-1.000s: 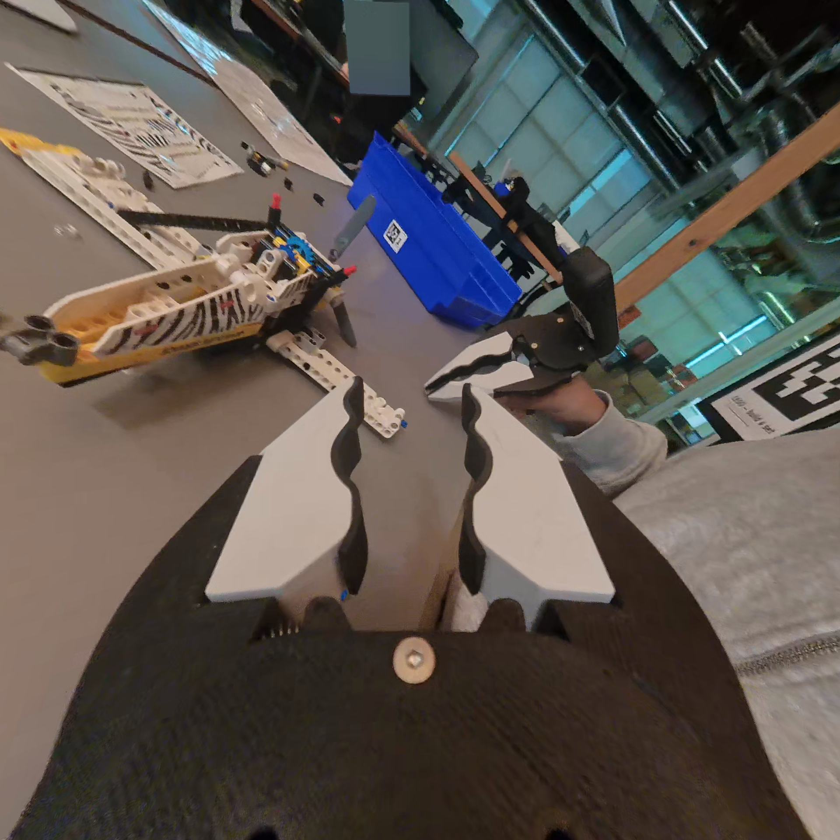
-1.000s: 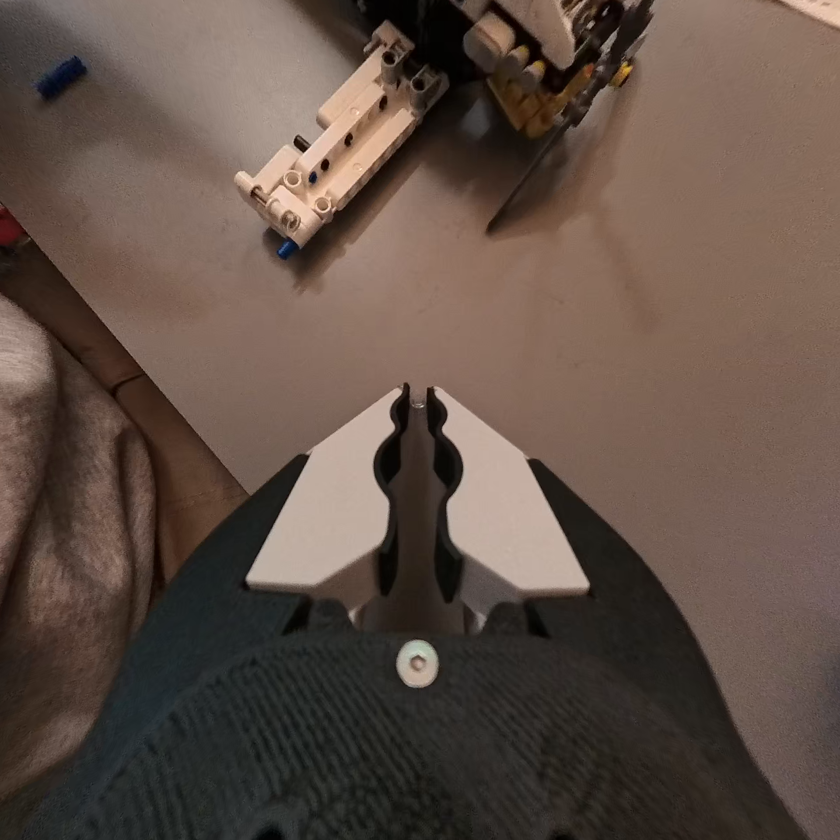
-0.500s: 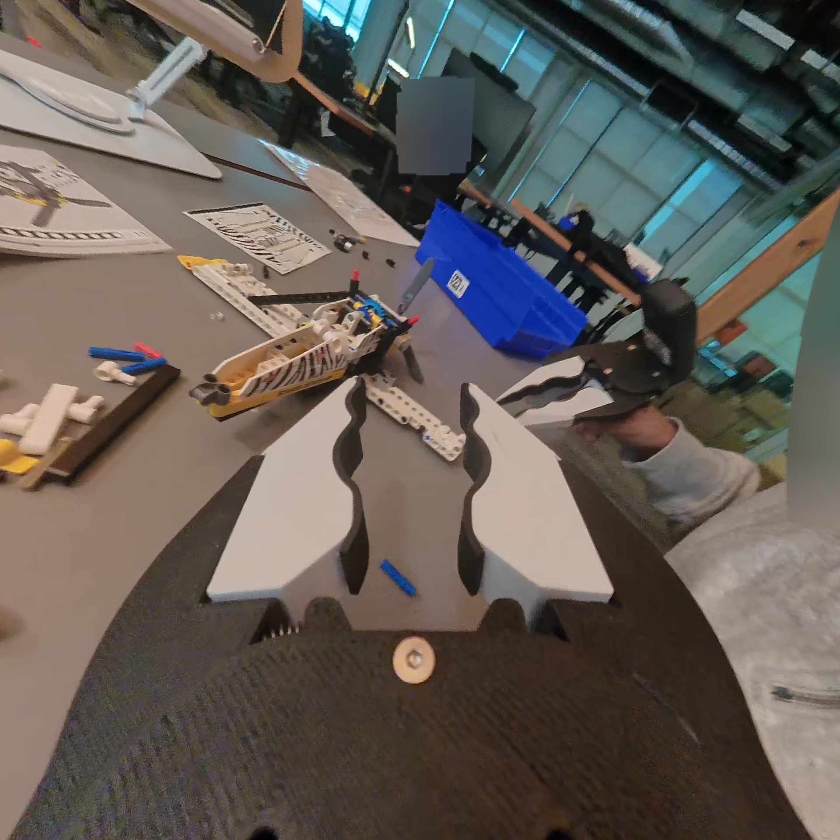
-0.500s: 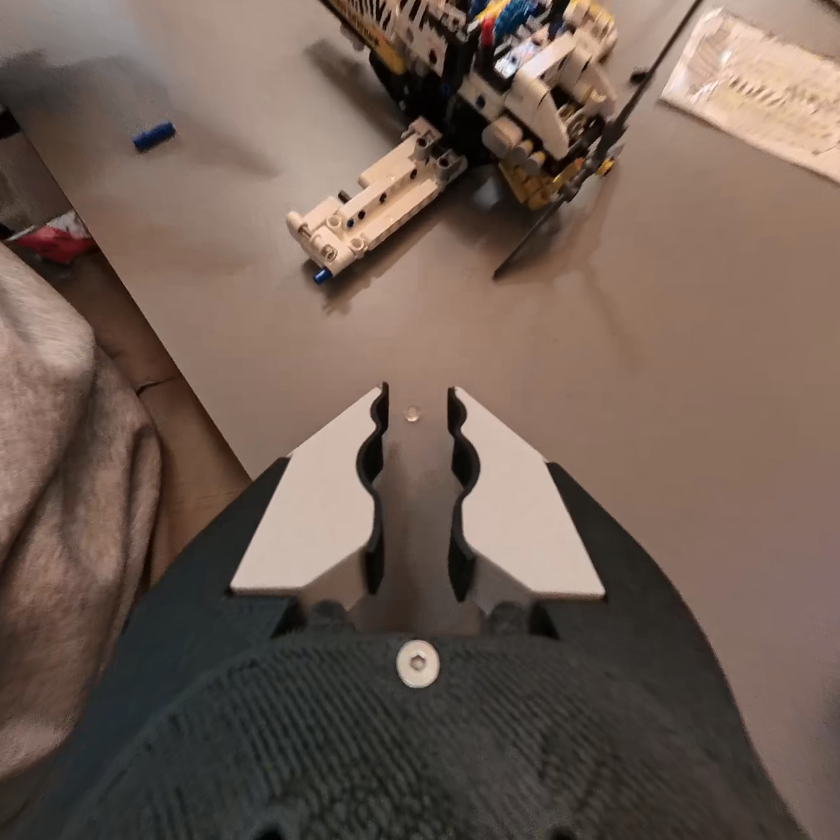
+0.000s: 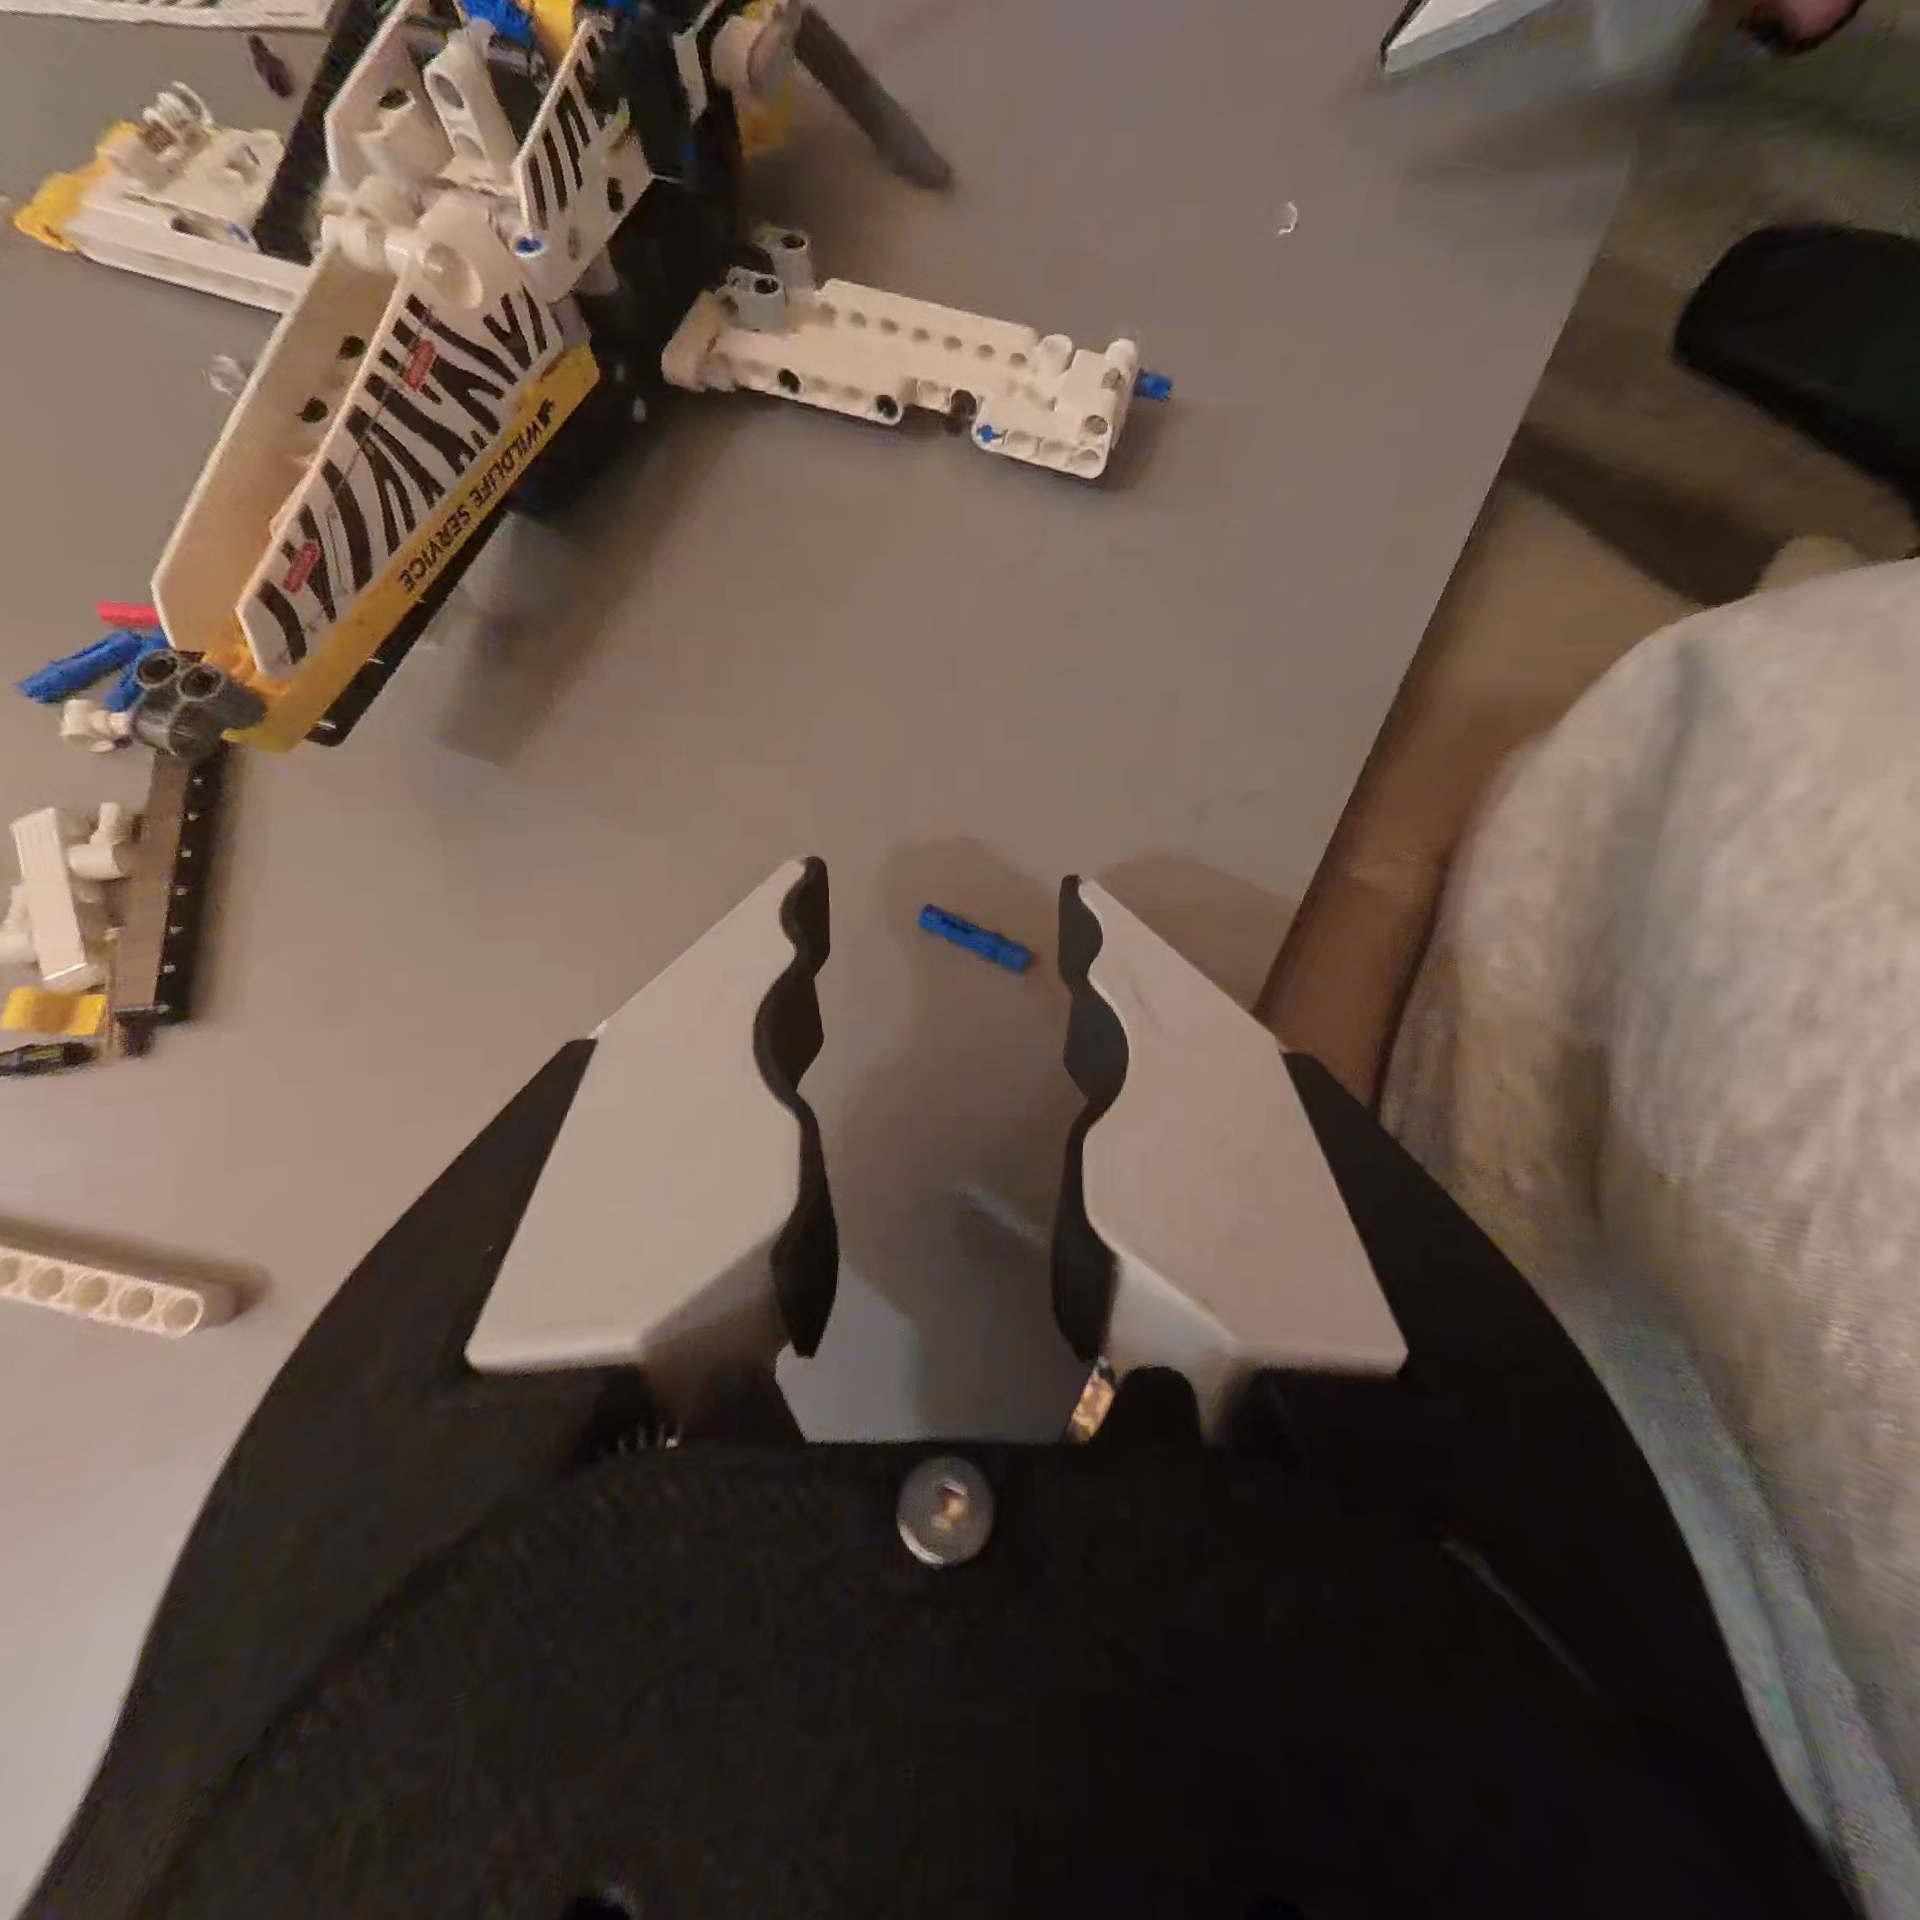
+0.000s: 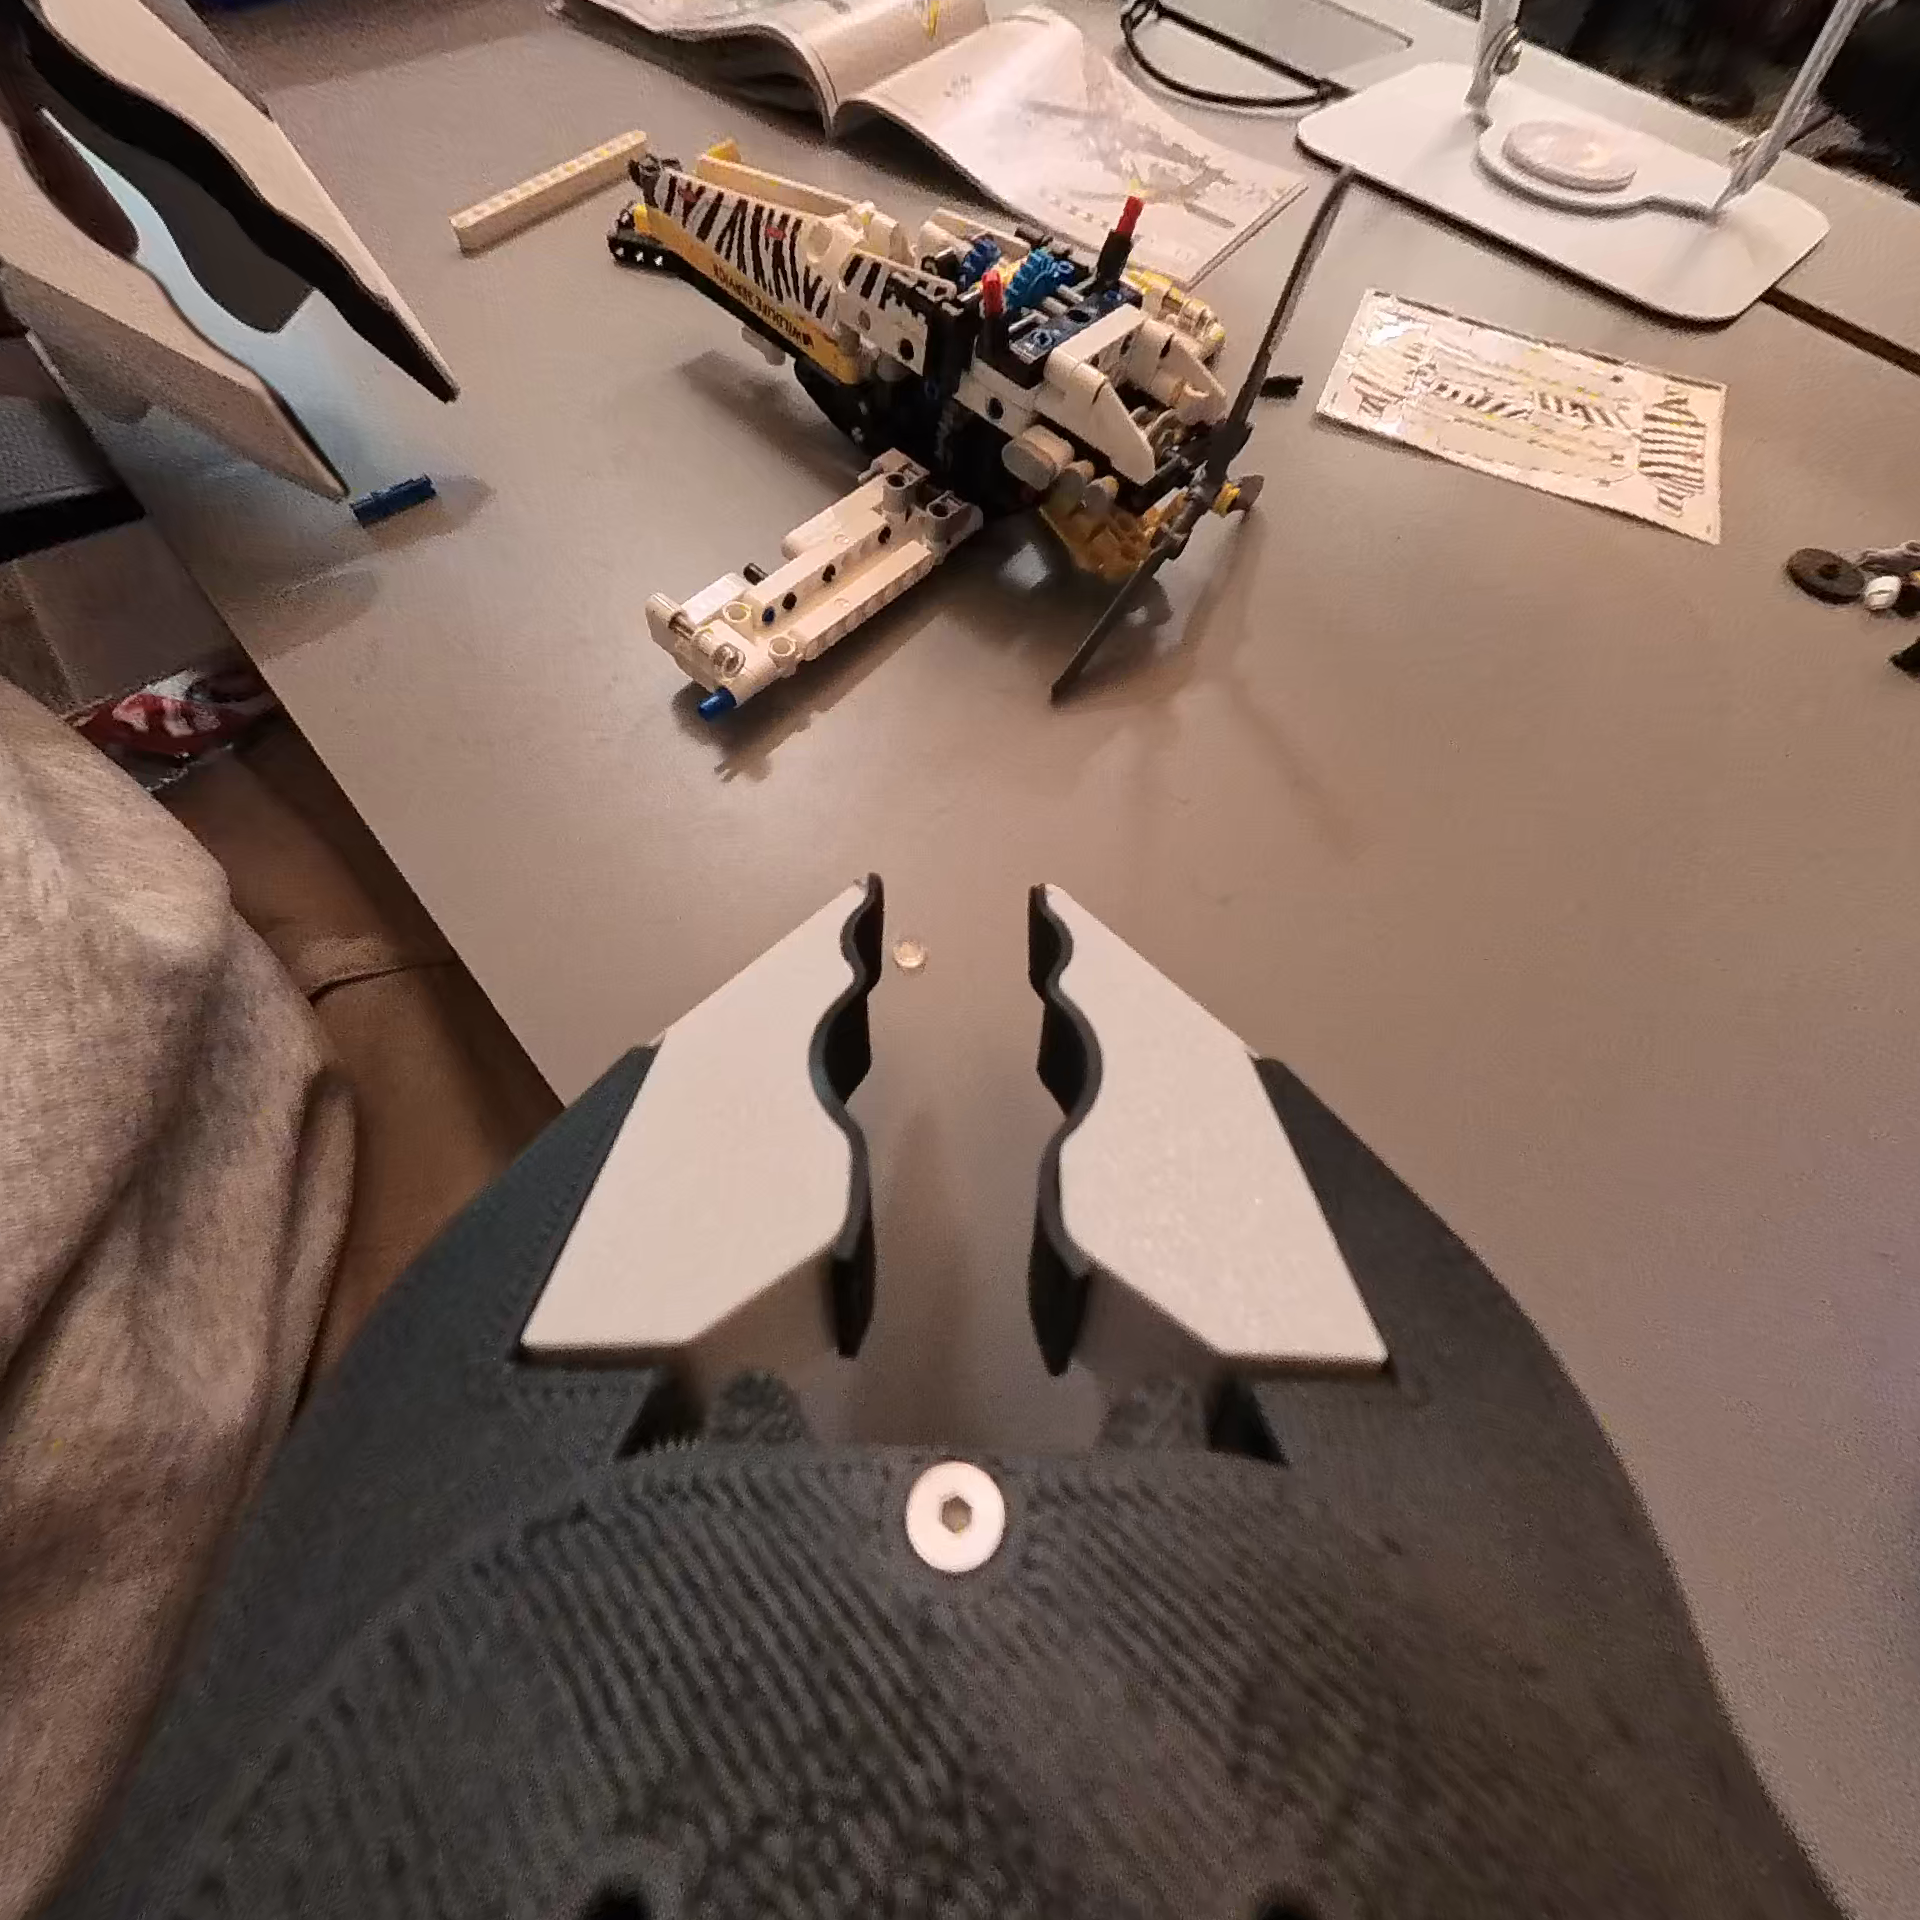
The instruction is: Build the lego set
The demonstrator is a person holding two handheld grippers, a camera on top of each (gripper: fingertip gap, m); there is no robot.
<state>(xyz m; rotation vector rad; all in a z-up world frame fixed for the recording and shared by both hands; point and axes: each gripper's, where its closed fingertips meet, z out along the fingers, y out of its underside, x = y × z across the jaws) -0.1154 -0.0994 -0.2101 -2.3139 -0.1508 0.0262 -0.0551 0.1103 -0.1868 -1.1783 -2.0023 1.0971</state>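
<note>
My left gripper (image 5: pixel 940 883) hangs over the near edge of the grey table (image 5: pixel 935 644) with its jaws spread and nothing between them, and the small blue pin (image 5: pixel 974 937) lies flat on the table right in the gap, just ahead of my fingertips and a little nearer the right-hand one. Its long axis runs across the gap at a slant — far end toward my left finger, near end toward my right — so as I stand, the pads would close on its ends, not its sides; I judge I need to turn my wrist before I pinch, or the pin may skid out. My right gripper (image 6: pixel 951 894) is also parted and empty, with a tiny clear round stud (image 6: pixel 907 951) sitting on the table just inside its left fingertip. The half-built zebra-striped plane (image 6: pixel 894 312) lies farther off, well beyond both grippers, with a white beam assembly (image 5: pixel 904 379) jutting from its side toward the table edge. The pin is clearly my left gripper's to take — in the right wrist view it lies under the left gripper's fingers, well apart from the right one. A loose white beam (image 5: pixel 109 1288) rests off to my left, and the instruction booklet (image 6: pixel 997 114) lies open beyond the model.
</note>
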